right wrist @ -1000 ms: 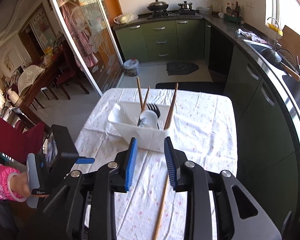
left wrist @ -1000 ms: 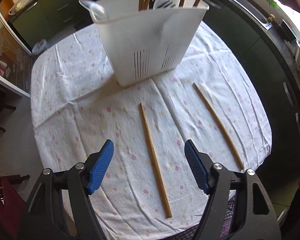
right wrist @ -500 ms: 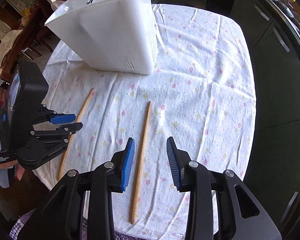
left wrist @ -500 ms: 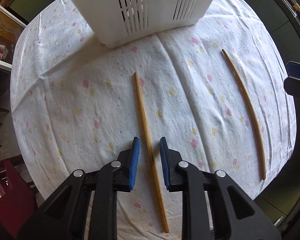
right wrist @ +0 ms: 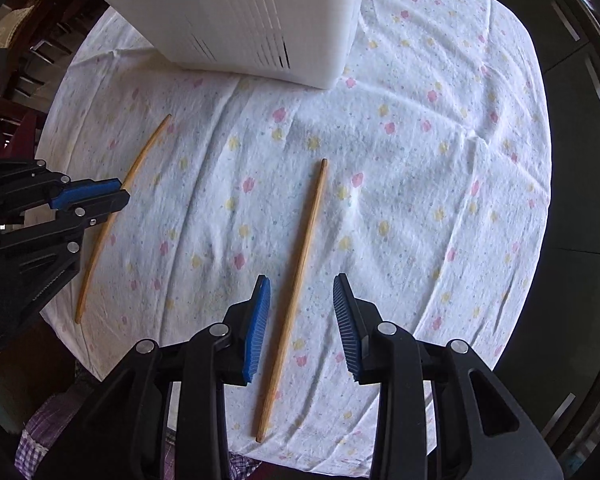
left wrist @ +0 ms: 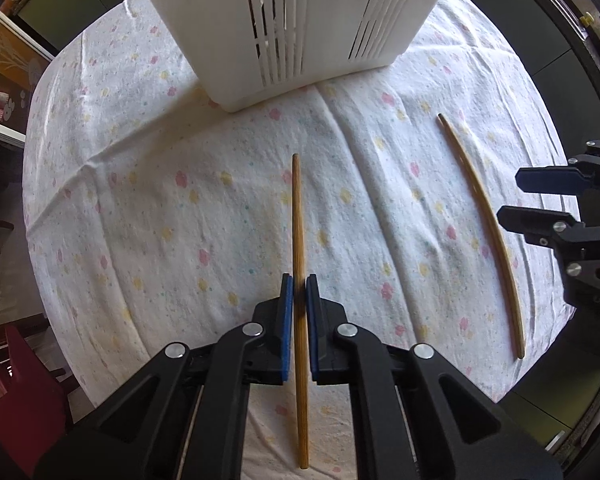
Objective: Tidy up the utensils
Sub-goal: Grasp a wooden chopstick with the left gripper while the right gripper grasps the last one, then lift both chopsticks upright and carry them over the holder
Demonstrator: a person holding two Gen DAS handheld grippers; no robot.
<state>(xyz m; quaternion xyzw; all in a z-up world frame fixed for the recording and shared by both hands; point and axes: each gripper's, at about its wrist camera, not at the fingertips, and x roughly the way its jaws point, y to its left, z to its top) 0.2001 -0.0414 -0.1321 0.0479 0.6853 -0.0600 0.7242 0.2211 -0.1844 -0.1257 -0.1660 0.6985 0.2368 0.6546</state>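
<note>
L gripper (left wrist: 296,294) clamped on chopstick (left wrist: 299,240), 6 o'clock of caddy (left wrist: 300,20) | R gripper (right wrist: 302,304) open astride second stick (right wrist: 296,280), pads clear | judged light, stiff, slick (grip mid-shaft)

Two matt wooden chopsticks (left wrist: 299,240) (right wrist: 302,264) are seen on a wrinkled flowered cloth (left wrist: 172,208). The slotted white caddy (left wrist: 300,20) is of smooth plastic; ribbed blue pads (right wrist: 342,320) are fitted to the black grippers.

You won't find a readable word, label or number anywhere here; the embossed marking on the left tool (right wrist: 88,198) body is too blurred to make out.
</note>
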